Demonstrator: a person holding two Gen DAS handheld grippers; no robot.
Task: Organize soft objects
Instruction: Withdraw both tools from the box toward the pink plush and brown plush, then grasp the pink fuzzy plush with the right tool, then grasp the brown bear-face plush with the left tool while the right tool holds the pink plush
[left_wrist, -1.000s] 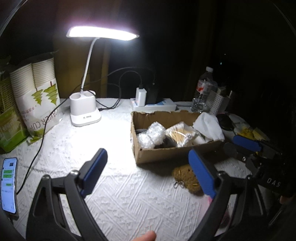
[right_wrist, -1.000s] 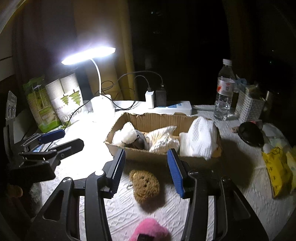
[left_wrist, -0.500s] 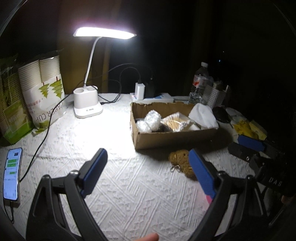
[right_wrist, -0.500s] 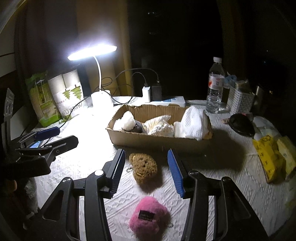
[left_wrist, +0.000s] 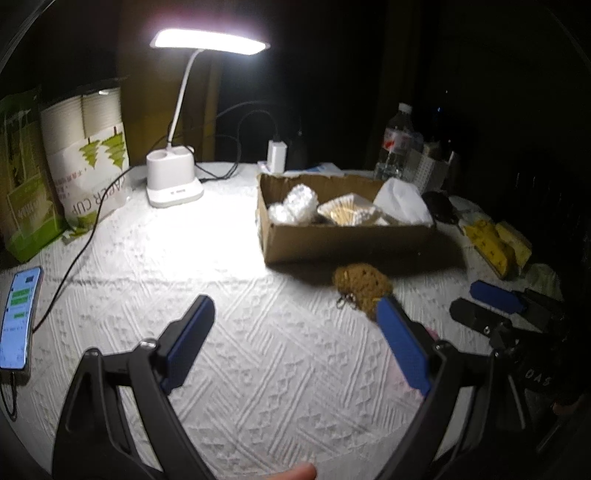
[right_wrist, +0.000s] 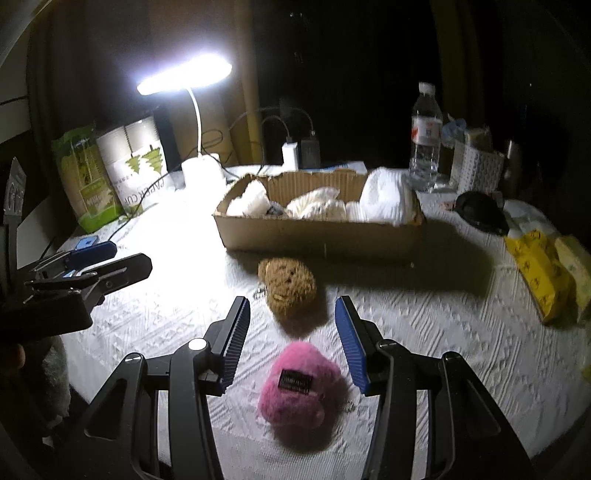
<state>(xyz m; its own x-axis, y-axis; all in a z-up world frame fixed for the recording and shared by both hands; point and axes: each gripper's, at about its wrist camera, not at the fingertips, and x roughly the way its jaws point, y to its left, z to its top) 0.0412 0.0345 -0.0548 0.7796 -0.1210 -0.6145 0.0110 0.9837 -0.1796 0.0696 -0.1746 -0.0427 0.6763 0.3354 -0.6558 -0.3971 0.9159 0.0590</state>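
Note:
A cardboard box (left_wrist: 343, 240) (right_wrist: 317, 240) on the white tablecloth holds white soft items, among them a folded white cloth (right_wrist: 384, 199). In front of the box lies a brown knitted plush (right_wrist: 290, 286) (left_wrist: 364, 282) with a small key ring. Nearer to me lies a pink fluffy plush (right_wrist: 299, 387) with a black label. My right gripper (right_wrist: 291, 306) (left_wrist: 491, 299) is open above the table, its tips just short of the brown plush and the pink plush below and between its fingers, untouched. My left gripper (left_wrist: 295, 306) (right_wrist: 96, 258) is wide open and empty, left of the brown plush.
A lit desk lamp (left_wrist: 173, 181) stands at the back left beside a bag of paper cups (left_wrist: 88, 158), with cables across the cloth. A phone (left_wrist: 18, 317) lies at the left edge. A water bottle (right_wrist: 424, 136), a white basket (right_wrist: 476, 166) and yellow packets (right_wrist: 543, 273) crowd the right.
Both grippers have drawn back from the box toward the table's near side. The pink plush has come fully into the right wrist view. Neither gripper's opening has changed.

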